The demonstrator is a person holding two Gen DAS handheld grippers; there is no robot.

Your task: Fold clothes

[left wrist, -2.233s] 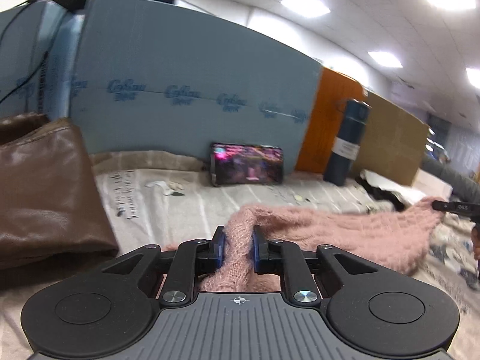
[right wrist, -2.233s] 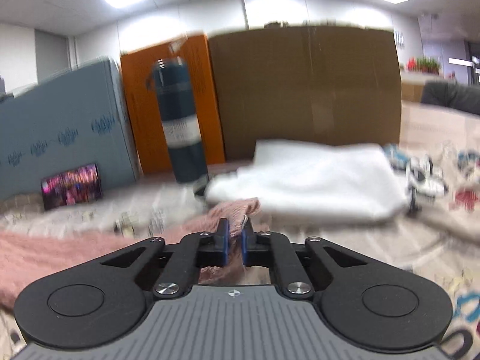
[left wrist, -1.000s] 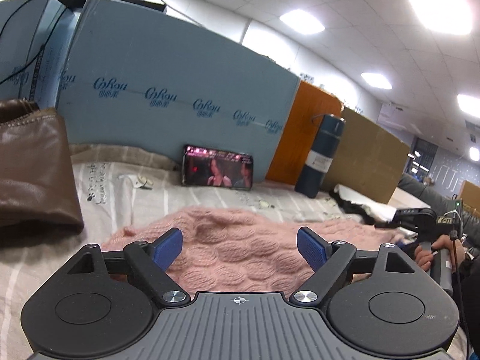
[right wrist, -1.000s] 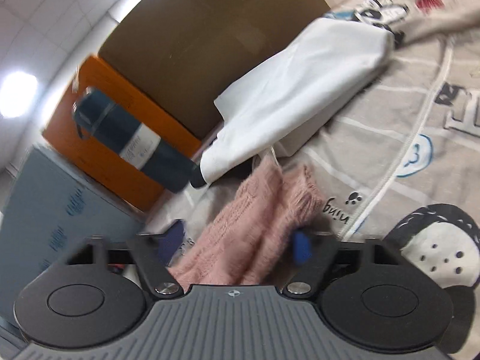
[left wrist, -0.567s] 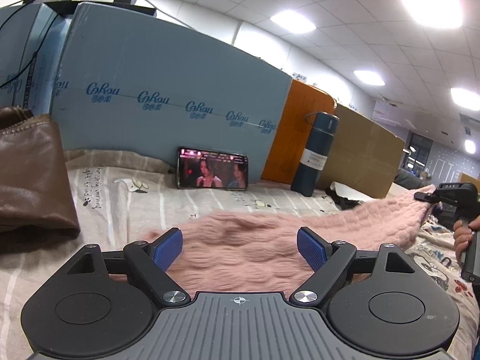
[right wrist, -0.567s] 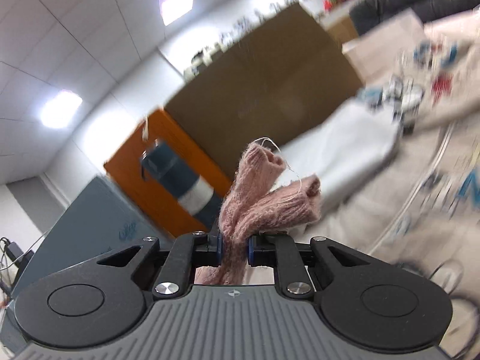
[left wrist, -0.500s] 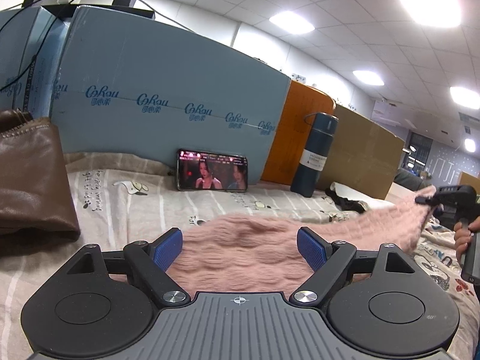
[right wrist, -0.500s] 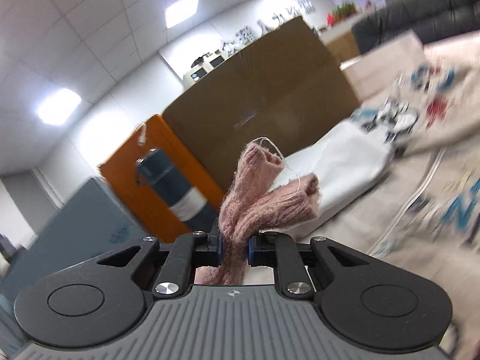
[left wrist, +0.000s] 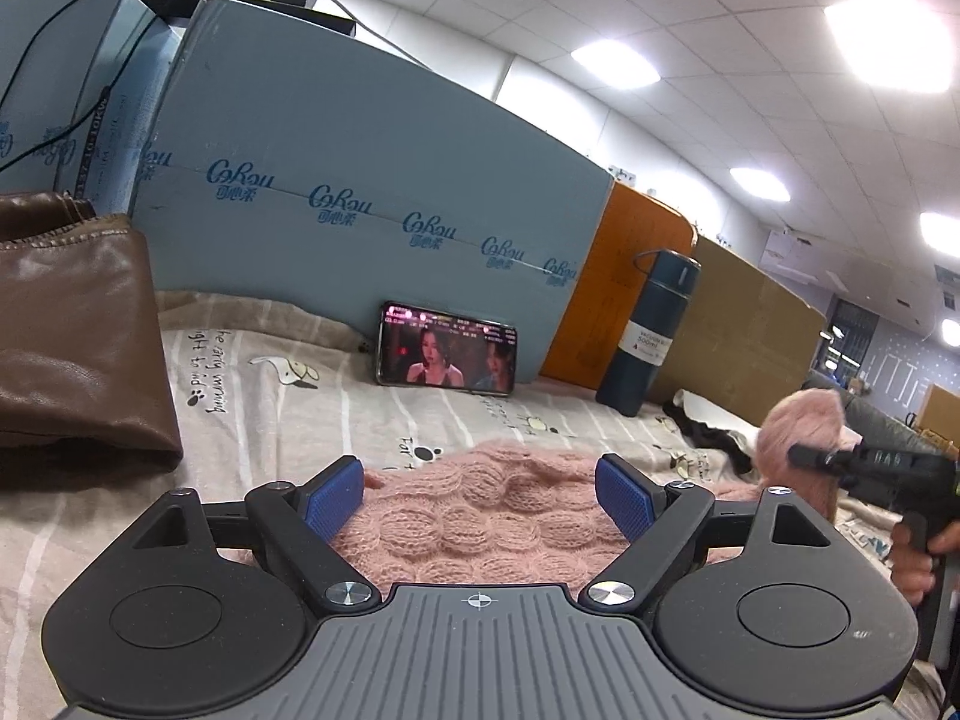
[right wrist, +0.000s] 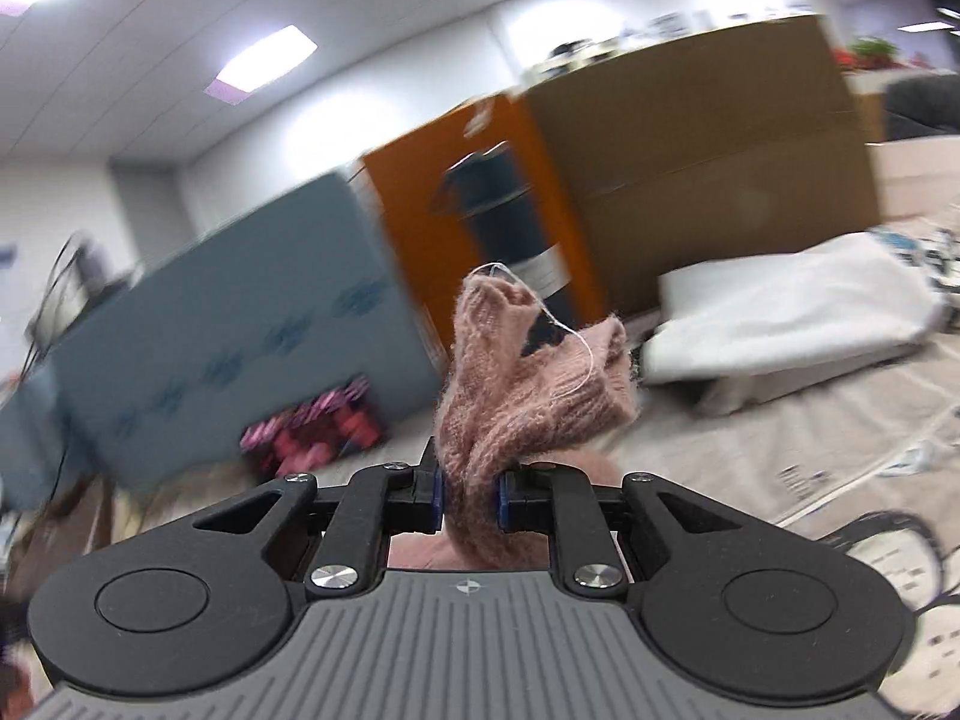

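A pink knitted sweater (left wrist: 480,516) lies on the patterned bed sheet (left wrist: 252,384) just beyond my left gripper (left wrist: 480,495), which stands open above it with nothing between its blue pads. At the right of the left wrist view, my right gripper (left wrist: 798,453) holds one end of the sweater raised off the sheet. In the right wrist view my right gripper (right wrist: 468,492) is shut on a bunched pink cuff of the sweater (right wrist: 528,378), which sticks up past the fingers. That view is motion-blurred.
A folded brown leather garment (left wrist: 72,336) lies at the left. A phone (left wrist: 447,351) with a lit screen leans on the blue foam board (left wrist: 360,204). A dark blue flask (left wrist: 651,333) stands by orange and cardboard panels. A white folded item (right wrist: 792,312) lies at the right.
My right gripper, shut on the sweater's end, has swung it leftward toward the left gripper, and the pink fabric now bunches up. The left gripper stays open over the sweater.
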